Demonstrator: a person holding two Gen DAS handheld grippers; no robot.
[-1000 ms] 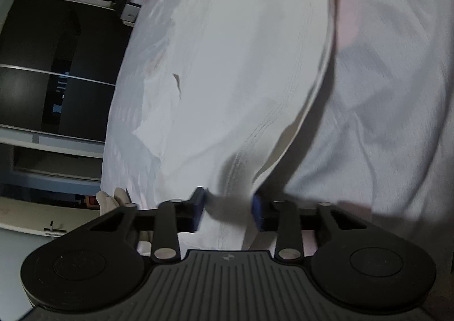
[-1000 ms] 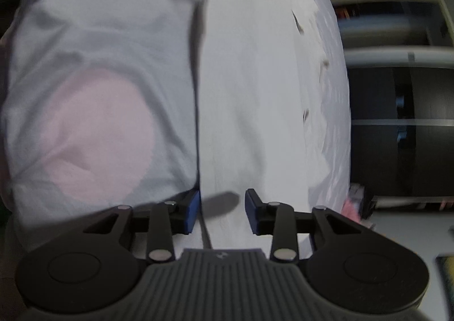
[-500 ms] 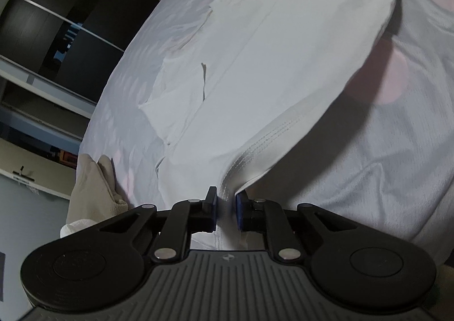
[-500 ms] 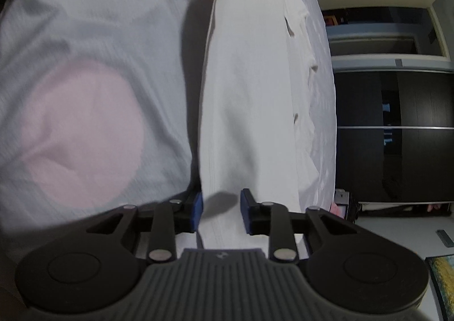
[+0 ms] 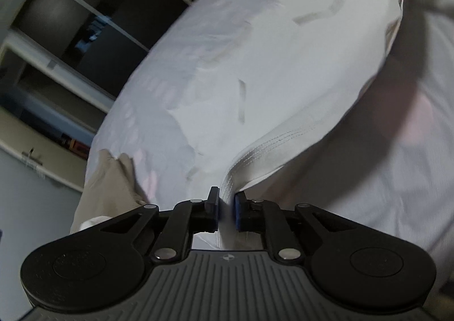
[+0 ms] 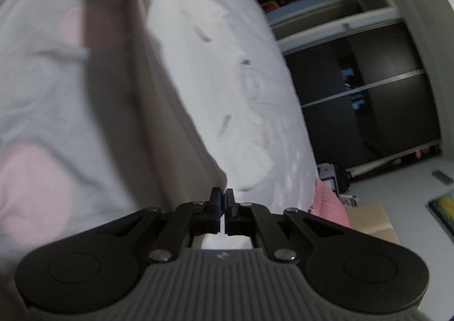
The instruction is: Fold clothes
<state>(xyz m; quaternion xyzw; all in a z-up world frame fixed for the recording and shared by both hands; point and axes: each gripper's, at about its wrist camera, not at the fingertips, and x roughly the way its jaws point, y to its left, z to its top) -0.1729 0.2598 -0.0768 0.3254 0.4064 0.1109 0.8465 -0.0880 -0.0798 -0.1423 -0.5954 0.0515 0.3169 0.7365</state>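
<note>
The left tool [image 5: 226, 209] is clamped on the stitched hem of the white garment [image 5: 269, 71], which stretches ahead over the bed [image 5: 397, 179]. The right tool [image 6: 223, 209] pinches the garment's edge too.

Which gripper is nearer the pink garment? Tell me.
Right. The pink garment lies close beside the right gripper, just to its right; from the left gripper it sits far off, beyond the white garment.
</note>
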